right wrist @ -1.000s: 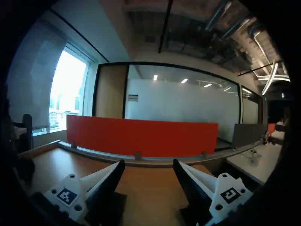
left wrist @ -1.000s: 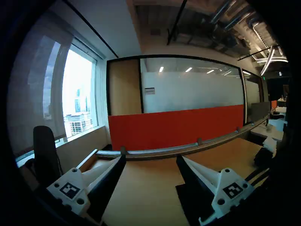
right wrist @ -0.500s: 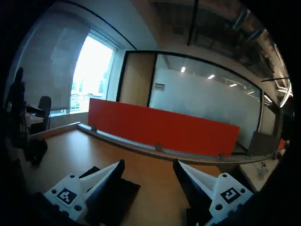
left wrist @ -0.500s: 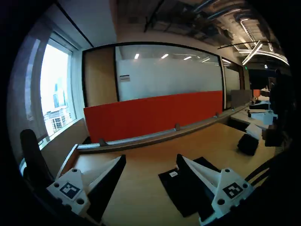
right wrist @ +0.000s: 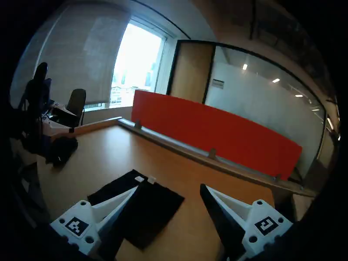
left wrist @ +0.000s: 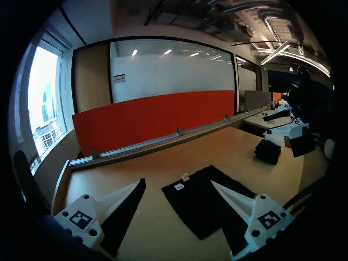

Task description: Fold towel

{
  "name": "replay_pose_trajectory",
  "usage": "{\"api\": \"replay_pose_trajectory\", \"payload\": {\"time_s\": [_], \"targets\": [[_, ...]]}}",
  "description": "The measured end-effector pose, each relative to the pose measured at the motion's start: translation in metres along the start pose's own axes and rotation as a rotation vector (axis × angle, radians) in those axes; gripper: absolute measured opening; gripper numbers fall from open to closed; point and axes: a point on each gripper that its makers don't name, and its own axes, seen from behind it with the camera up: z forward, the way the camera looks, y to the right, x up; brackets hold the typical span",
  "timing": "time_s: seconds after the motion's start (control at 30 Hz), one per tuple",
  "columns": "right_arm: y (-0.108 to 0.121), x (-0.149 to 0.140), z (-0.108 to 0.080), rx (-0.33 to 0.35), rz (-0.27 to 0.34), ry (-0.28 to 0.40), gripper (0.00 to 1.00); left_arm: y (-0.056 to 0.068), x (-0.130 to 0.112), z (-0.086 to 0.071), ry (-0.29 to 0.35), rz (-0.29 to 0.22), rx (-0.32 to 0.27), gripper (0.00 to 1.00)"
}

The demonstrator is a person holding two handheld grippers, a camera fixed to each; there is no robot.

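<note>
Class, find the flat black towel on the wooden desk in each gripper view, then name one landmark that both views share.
Left gripper view: the flat black towel lies low, just right of centre, on the wooden desk.
Right gripper view: the towel lies low, left of centre.
Shared landmark: the long red partition panel along the desk's far edge, behind the towel.

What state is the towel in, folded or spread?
Spread flat: the towel lies thin and smooth on the desk. Whether it's doubled, cannot tell.

Towel (left wrist: 195,204) — now in view
</note>
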Motion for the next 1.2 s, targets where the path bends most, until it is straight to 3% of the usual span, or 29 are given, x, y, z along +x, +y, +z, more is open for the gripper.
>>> {"api": "replay_pose_trajectory", "payload": {"time_s": [0.57, 0.77, 0.9, 1.2], "targets": [[-0.029, -0.05, 0.018, 0.067, -0.027, -0.086, 1.0, 0.034, -0.049, 0.015, -0.056, 0.011, -0.059, 1.0], [-0.035, -0.074, 0.026, 0.081, -0.041, -0.119, 1.0, 0.053, -0.072, 0.023, -0.084, 0.038, -0.102, 1.0], [-0.04, -0.089, 0.031, 0.094, -0.042, -0.14, 1.0, 0.059, -0.09, 0.029, -0.114, 0.057, -0.111, 1.0], [-0.052, -0.127, 0.044, 0.118, -0.029, -0.193, 1.0, 0.069, -0.126, 0.041, -0.175, 0.047, -0.139, 1.0]]}}
